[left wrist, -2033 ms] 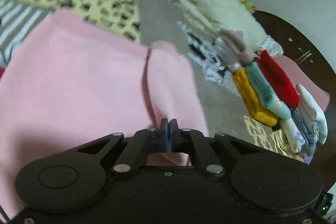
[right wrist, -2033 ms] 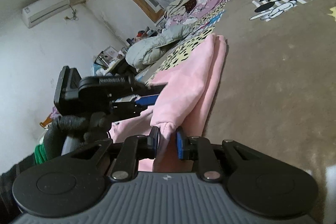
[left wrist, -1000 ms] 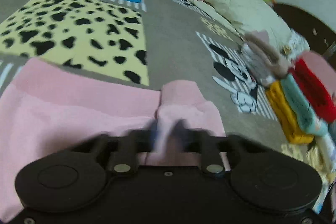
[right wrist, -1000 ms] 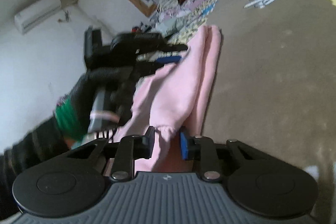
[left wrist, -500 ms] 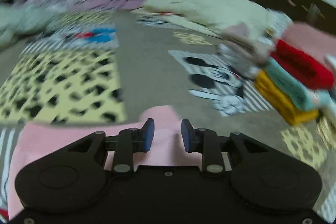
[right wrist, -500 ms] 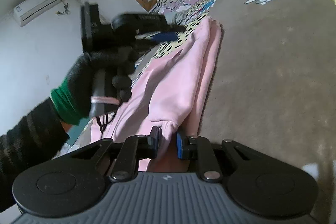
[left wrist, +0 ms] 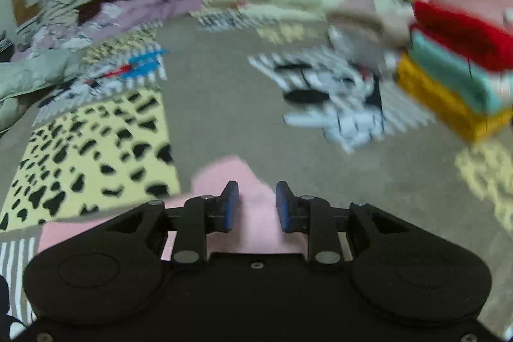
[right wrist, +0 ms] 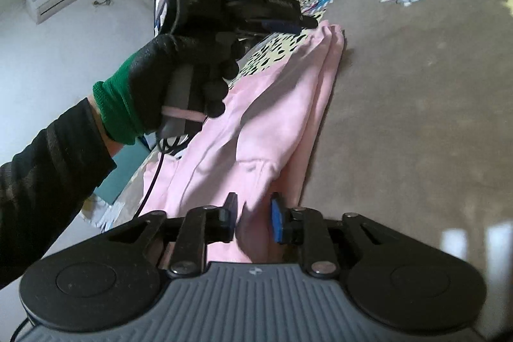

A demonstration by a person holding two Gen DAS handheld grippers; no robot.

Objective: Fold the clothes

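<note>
Pink garment (right wrist: 266,130) flat on bedspread (right wrist: 416,104); both tools apart.

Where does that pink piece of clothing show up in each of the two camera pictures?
Left wrist view: the pink garment lies at the bottom centre, seen between the left gripper fingers.
Right wrist view: the pink garment runs from the centre down to the right gripper; the left gripper hangs above its far end.
Shared landmark: the yellow patch with black spots on the bedspread beside the garment.
</note>
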